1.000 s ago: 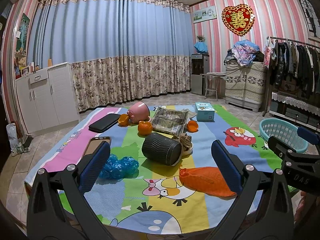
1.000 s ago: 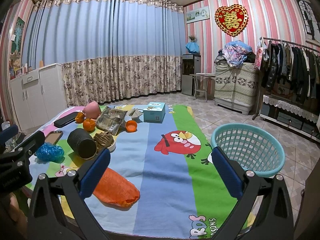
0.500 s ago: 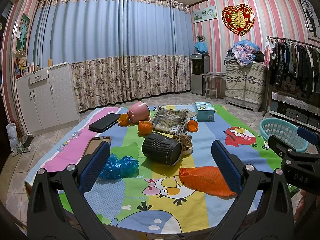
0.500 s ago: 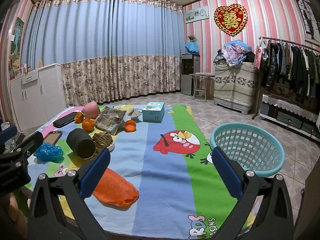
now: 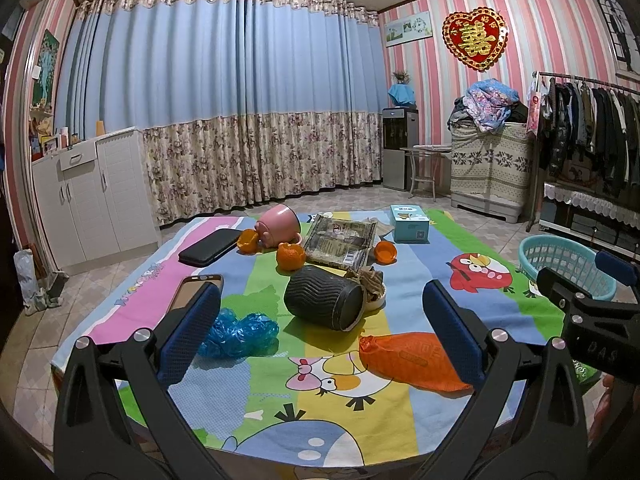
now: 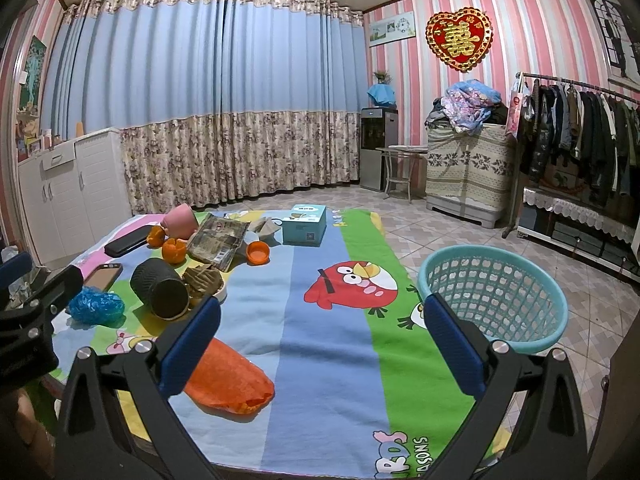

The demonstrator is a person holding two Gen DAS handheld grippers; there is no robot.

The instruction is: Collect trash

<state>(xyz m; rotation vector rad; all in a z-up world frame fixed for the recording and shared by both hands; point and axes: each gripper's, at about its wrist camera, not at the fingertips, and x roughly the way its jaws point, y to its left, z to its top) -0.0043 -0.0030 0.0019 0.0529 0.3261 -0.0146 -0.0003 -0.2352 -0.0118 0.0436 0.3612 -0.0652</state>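
Hovering unchanged, left gripper [image 5: 320, 332] and right gripper [image 6: 320, 334] stay wide open, empty

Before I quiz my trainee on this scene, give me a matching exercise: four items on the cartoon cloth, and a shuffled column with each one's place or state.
Items:
1. black ribbed cup
2. crumpled blue bag
3. orange wrapper
4. teal box

Places or states:
A. far end of the cloth, right side
B. near edge, right of the cartoon duck's bow
C. tipped on its side, mid-cloth
D. beside the near phone, left side

Pairs: 1-C, 2-D, 3-B, 4-A
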